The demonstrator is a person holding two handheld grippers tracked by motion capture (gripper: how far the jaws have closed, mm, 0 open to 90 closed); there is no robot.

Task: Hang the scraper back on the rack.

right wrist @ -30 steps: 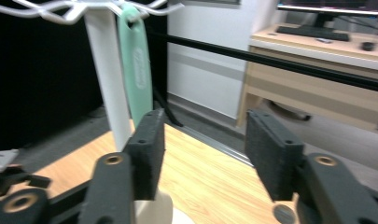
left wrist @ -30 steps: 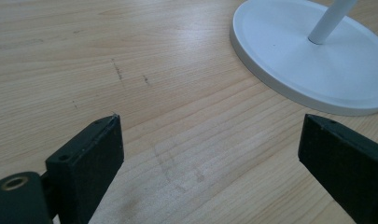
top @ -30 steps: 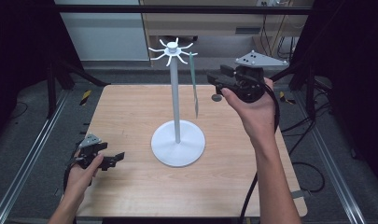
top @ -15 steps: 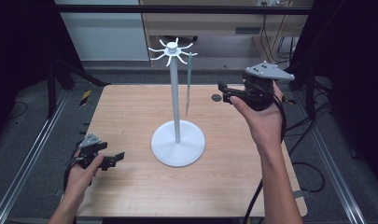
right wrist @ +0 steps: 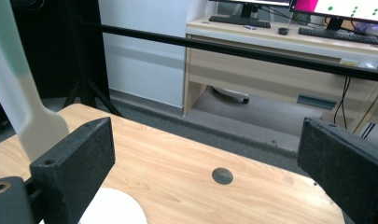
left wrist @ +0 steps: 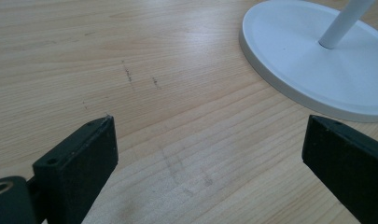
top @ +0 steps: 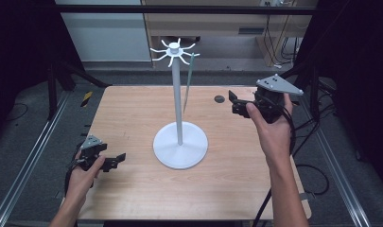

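White stand (top: 180,142) already carries the pale-green utensil (top: 188,80), hanging from 1 hook; that step looks done. Right gripper (top: 235,102), jaws just opened wide and empty, sits beside it. Left gripper (top: 117,160) rests open, empty.

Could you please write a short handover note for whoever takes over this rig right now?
Right gripper: open and empty; its jaws have just been opening. It is held above the table's right side, apart from the hanging utensil.
Left gripper: open, empty, low over the near left corner.
Things: the white hook stand stands mid-table; the long pale utensil with a green upper part hangs from a hook on the stand's right.
Done: the utensil hangs on the stand, released.
Left: probably only drawing the right hand clear; I see nothing else waiting to be hung.
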